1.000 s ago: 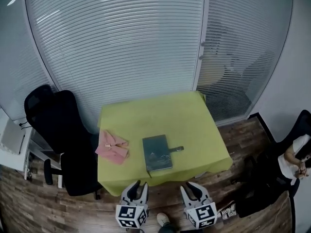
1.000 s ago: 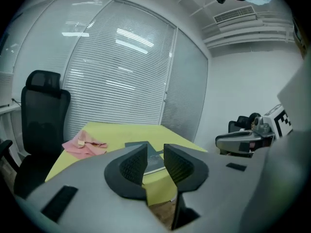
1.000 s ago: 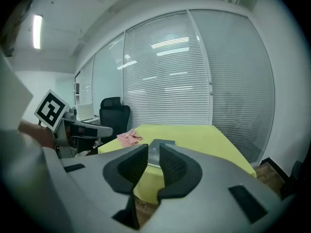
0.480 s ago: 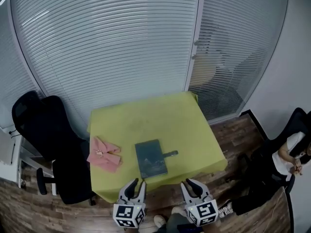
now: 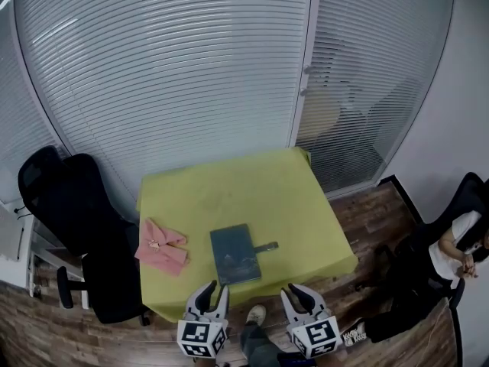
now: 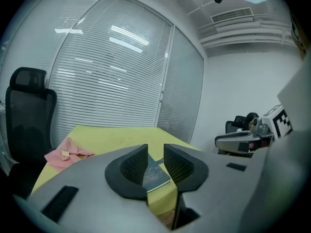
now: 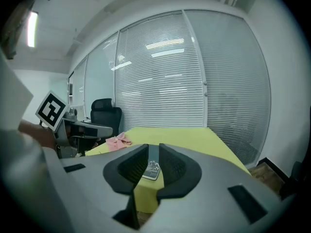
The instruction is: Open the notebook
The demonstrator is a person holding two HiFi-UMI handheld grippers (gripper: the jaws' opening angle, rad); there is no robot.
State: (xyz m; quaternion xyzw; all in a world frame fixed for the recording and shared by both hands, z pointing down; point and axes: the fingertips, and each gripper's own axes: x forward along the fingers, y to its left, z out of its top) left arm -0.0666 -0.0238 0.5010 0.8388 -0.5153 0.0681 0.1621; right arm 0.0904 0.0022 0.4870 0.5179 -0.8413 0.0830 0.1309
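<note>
Head view: table (image 5: 306, 205) under a yellow-green cover. Notebook (image 5: 235, 254) lies closed on it, near the front edge, roughly mid-width; a dark strap tab sticks out of its right side. Pink cloth (image 5: 161, 245) to its left, apart from it. Black office chair (image 5: 76, 212) at the table's left side. Seated person (image 5: 457, 252) at far right. Left gripper (image 5: 215, 290) and right gripper (image 5: 294, 291) are held side by side short of the table edge, touching nothing.

Left gripper view: left gripper (image 6: 155, 152) jaws stand partly apart, narrow gap, nothing gripped. Notebook (image 6: 156, 174) shows through the gap, on the table beyond.

Right gripper view: right gripper (image 7: 153, 152) jaws likewise partly apart and empty. Notebook (image 7: 151, 170) is visible beyond the gap, pink cloth (image 7: 118, 141) farther left.
</note>
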